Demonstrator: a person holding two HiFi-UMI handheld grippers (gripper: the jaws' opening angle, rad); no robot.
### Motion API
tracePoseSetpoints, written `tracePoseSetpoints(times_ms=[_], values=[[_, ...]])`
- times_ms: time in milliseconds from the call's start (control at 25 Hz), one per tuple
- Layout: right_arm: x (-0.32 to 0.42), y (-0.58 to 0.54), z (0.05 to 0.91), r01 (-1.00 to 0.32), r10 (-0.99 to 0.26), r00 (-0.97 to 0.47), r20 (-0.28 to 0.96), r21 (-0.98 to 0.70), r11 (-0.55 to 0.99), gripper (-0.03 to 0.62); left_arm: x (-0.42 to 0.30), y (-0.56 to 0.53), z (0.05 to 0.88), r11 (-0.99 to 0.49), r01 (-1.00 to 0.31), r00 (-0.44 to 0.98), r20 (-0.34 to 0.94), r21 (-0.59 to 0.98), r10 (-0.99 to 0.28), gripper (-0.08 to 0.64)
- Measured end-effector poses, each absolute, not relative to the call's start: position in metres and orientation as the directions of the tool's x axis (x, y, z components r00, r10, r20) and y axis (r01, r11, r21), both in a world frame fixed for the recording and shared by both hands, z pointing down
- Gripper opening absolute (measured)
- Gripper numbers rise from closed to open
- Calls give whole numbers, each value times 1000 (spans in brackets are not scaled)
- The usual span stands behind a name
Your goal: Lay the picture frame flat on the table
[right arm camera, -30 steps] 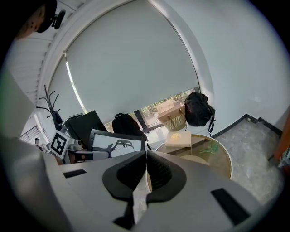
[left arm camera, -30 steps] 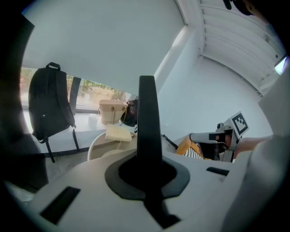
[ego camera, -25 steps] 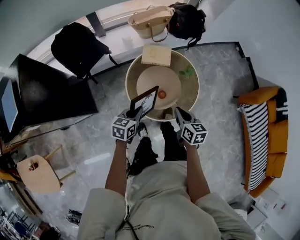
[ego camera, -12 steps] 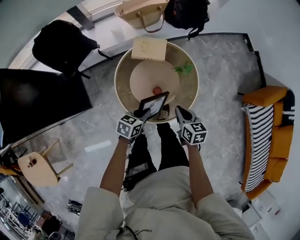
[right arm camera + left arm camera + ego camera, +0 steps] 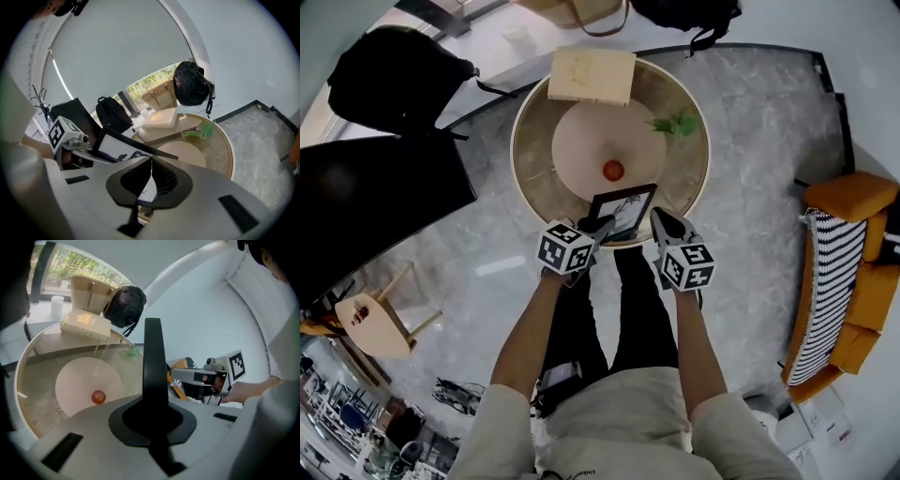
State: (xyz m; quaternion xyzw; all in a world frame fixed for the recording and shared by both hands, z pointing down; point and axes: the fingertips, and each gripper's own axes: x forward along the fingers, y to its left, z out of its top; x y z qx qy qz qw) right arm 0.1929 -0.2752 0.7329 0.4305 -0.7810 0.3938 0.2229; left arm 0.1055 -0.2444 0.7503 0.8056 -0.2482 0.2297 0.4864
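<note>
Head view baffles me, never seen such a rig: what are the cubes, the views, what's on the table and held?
A person holds a two-jaw gripper in each hand; the marker cubes are part of them. The head view looks down from the person's head; the other two look along each gripper's jaws. The left gripper is shut on a picture frame, tilted over the near edge of the round table; the right gripper is shut, empty. On the table: a red ball, a green sprig, a beige box.
</note>
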Motion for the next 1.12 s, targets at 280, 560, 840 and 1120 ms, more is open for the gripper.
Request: tracePoseSetpoints(times_ms=[280, 560, 840, 1120], values=[[208, -295, 805, -860, -469, -511, 721, -431, 274, 34, 118, -263, 808, -265, -615, 789, 580, 743, -203, 26], [201, -312, 841, -843, -413, -532, 739, -416, 341, 34, 120, -287, 840, -177, -615, 785, 576, 769, -226, 26], [189, -330, 861, -814, -368, -563, 740, -420, 401, 34, 122, -313, 861, -72, -583, 794, 549, 809, -260, 26], [188, -324, 885, -788, -281, -580, 765, -439, 432, 34, 123, -317, 877, 17, -560, 786, 538, 828, -305, 28]])
